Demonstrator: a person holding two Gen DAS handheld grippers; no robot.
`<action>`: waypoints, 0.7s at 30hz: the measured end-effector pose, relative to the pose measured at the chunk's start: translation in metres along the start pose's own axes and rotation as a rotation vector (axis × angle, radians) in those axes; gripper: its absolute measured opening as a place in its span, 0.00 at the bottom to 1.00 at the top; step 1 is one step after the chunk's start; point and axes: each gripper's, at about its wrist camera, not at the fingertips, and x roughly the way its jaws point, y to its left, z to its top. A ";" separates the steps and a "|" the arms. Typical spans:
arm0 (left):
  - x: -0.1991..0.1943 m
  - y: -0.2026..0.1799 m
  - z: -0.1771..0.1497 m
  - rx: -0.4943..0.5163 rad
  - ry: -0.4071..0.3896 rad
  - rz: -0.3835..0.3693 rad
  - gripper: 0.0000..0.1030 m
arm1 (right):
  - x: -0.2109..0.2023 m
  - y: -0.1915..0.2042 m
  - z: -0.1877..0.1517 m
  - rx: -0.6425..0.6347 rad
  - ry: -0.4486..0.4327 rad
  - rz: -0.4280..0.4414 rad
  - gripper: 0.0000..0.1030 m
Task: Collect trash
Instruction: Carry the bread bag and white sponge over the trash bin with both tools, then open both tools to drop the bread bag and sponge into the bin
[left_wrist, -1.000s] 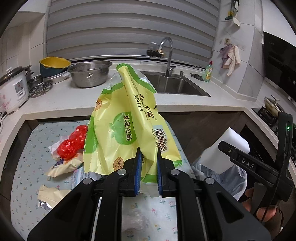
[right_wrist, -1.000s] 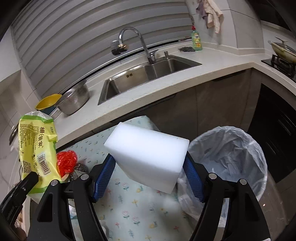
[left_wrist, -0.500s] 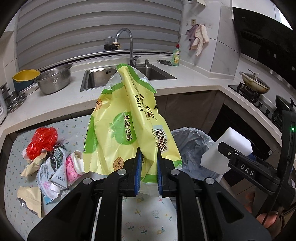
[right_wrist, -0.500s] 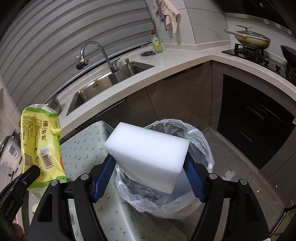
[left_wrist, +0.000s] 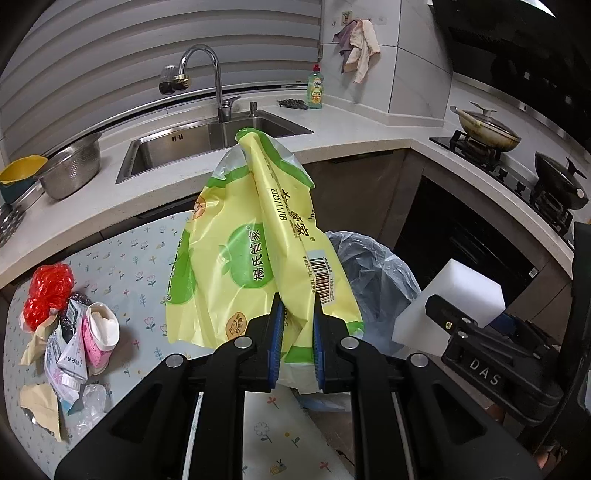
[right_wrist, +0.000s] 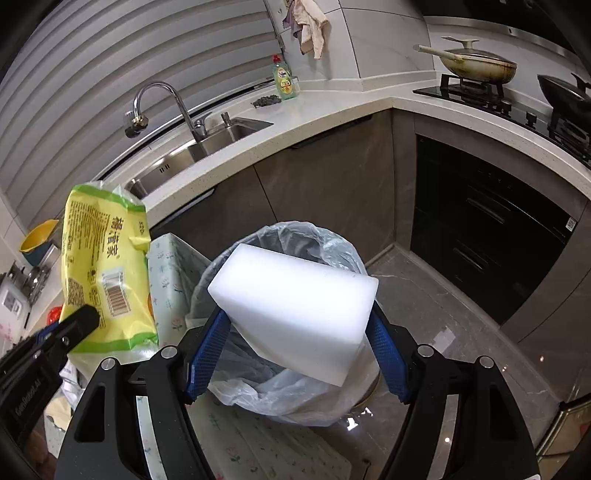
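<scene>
Carrying both finds toward the lined bin (right_wrist: 280, 332): left claw (left_wrist: 295, 314) pinching the yellow bag (left_wrist: 258, 258) beside the rim, right claw (right_wrist: 295, 332) clamping the white foam block (right_wrist: 295, 306) right above the opening. Probably worth centring before letting go, bag being floppy.

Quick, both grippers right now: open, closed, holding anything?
Left gripper: shut on the yellow-green plastic bag.
Right gripper: shut on the white foam block, in front of the lined trash bin.
</scene>
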 end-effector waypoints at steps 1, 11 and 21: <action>0.002 -0.002 0.001 0.005 0.002 -0.002 0.13 | 0.000 -0.001 -0.001 -0.008 -0.001 -0.013 0.69; 0.023 -0.016 0.004 0.036 0.031 -0.018 0.13 | 0.004 0.005 -0.001 -0.126 -0.030 -0.144 0.69; 0.047 -0.020 0.004 0.047 0.066 -0.056 0.13 | 0.019 0.009 0.006 -0.165 -0.033 -0.148 0.69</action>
